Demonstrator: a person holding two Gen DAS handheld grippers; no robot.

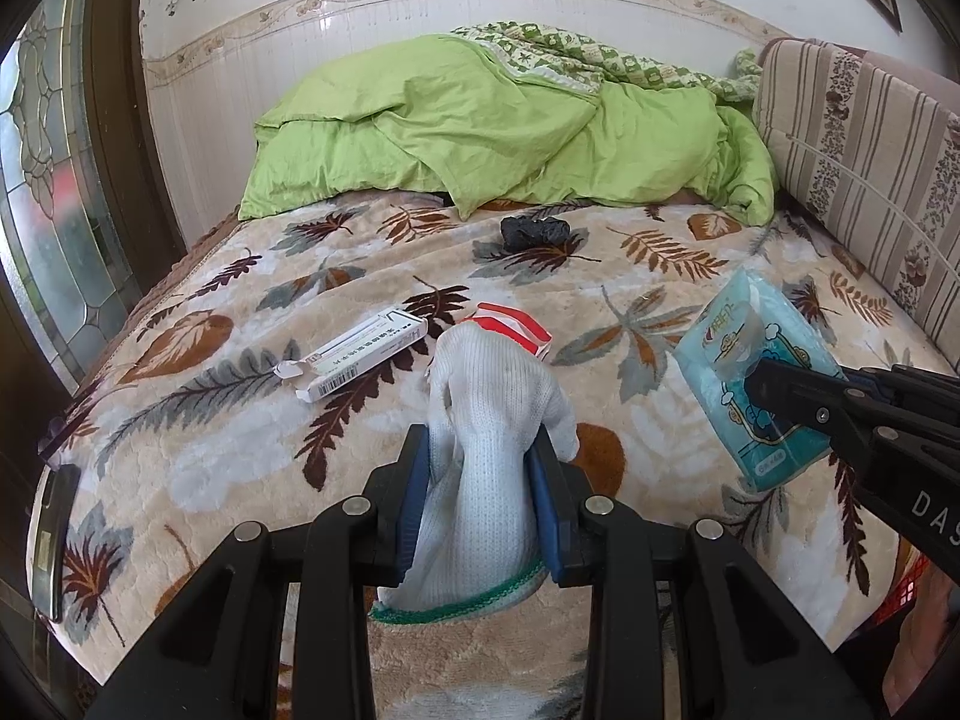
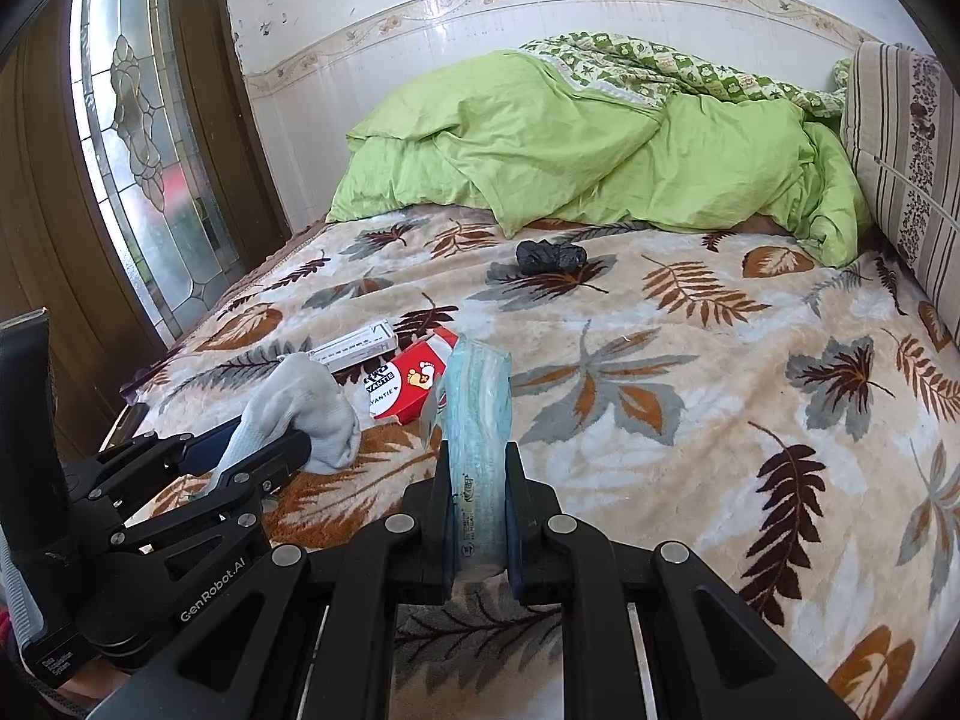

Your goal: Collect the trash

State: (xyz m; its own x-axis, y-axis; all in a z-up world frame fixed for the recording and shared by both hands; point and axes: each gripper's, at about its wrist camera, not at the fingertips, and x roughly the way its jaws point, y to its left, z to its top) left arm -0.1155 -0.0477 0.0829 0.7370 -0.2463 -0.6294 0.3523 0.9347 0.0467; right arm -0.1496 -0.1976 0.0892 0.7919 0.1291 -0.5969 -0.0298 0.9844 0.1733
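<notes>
- My left gripper [image 1: 480,468] is clenched on a white knit glove [image 1: 492,396], its blue pads pressed against the cloth on both sides; the glove's fingers droop forward above the leaf-patterned blanket [image 1: 630,276], its green-trimmed cuff hanging out behind the pads.
- My right gripper [image 2: 477,504] is clamped on a pale blue tissue packet [image 2: 477,414], held edge-up between the jaws; from the left wrist view the same packet shows its flat printed face at the right side.
- On the blanket just beyond the glove lie a long white carton [image 1: 354,360] with an open end flap, and a red-and-white box [image 2: 411,384] beside it; I see them close together, but cannot tell whether they touch.
- Farther up the bed, a crumpled black bag [image 1: 534,231] sits alone on a leaf print, near the edge of the green quilt [image 1: 510,132]; a striped cushion [image 1: 858,150] stands along the right side.
</notes>
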